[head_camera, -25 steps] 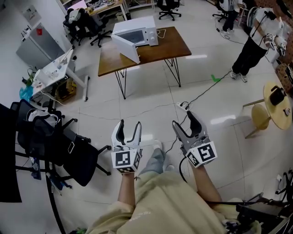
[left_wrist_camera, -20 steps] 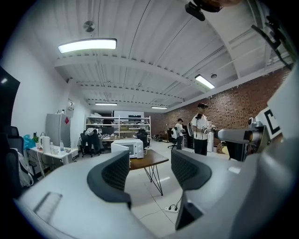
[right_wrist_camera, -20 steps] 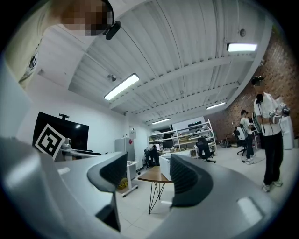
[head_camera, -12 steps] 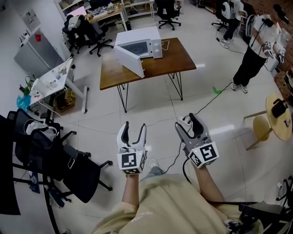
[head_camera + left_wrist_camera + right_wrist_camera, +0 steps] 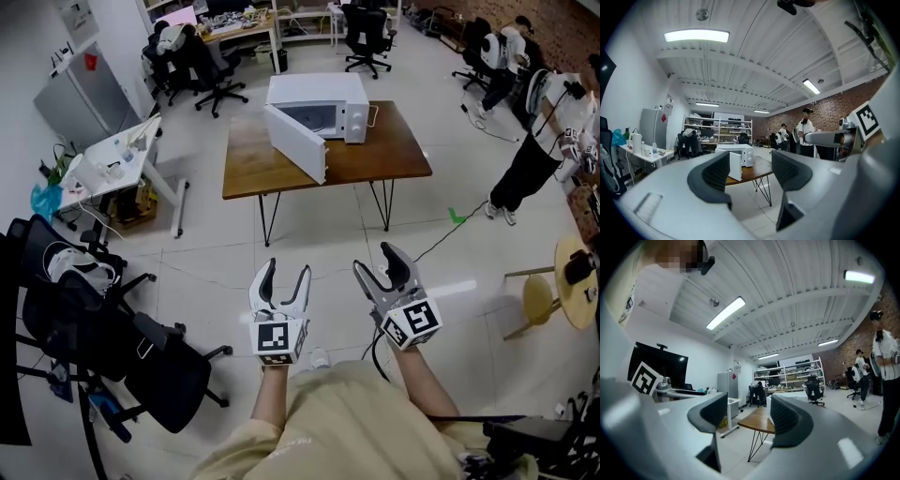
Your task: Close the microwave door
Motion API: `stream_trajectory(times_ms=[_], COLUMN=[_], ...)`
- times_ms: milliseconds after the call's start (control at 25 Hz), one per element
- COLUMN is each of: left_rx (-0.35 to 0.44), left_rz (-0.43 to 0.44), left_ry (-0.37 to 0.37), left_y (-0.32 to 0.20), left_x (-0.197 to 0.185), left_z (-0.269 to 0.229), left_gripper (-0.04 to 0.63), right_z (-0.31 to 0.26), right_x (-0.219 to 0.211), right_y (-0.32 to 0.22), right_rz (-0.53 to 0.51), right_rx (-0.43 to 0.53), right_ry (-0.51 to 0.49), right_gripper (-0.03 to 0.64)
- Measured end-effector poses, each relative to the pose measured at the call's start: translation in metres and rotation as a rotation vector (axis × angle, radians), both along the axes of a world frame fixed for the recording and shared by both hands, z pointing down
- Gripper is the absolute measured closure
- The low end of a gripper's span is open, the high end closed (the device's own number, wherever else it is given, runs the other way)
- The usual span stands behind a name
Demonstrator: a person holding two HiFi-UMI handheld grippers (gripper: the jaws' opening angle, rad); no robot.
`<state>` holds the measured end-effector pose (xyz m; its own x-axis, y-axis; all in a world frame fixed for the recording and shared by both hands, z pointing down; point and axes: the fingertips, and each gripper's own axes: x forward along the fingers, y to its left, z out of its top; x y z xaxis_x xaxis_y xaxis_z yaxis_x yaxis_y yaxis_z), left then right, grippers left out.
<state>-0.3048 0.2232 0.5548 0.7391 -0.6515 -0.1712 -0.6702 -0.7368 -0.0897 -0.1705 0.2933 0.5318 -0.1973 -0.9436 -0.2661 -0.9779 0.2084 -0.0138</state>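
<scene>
A white microwave stands on a wooden table across the floor, well ahead of me. Its door hangs open, swung out toward the table's front left. In the left gripper view the microwave and its open door show small between the jaws. My left gripper and right gripper are held side by side over the tiled floor, both open and empty, far short of the table. The right gripper view shows the table between the jaws of the right gripper; a jaw hides most of the microwave.
Black office chairs stand close at my left, and a white desk sits beyond them. A cable runs over the floor right of my path. A person stands at the right, near a round wooden side table.
Both grippers have travelled forward with me toward the table; the microwave now looks larger and nearer. The jaws stand as wide as before.
</scene>
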Motion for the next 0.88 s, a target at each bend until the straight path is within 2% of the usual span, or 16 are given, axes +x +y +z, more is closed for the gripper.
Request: stream_trajectory(times_ms=[80,160,360,680,880], left_rx=[-0.006,-0.045,-0.052,-0.054,-0.042], left_rz=[0.006,0.014,0.045,0.036,0.037], left_ry=[-0.015,-0.036,-0.005,-0.033,-0.029], left_y=[-0.022,-0.042,-0.089,-0.158,-0.205], left_x=[-0.004,-0.010,-0.008,0.032,0.094], left_z=[-0.001,0.005,0.019,0.039,0.016], left_gripper=[0.321,0.321,0.321,0.321,0.321], right_z=[-0.006,-0.007,0.023,0.034,0.019], right_x=[-0.001,-0.006,-0.004,0.044,0.106], right_y=[-0.023,-0.043,-0.086,-0.165,-0.216], right_rz=[0.007,0.018,0.043,0.038,0.023], right_rx=[0.002,0.003,-0.069,-0.069,-0.040], right_ry=[-0.001,0.003,-0.016,-0.058,-0.077], right_gripper=[0.341,0.341,0.342,0.344,0.345])
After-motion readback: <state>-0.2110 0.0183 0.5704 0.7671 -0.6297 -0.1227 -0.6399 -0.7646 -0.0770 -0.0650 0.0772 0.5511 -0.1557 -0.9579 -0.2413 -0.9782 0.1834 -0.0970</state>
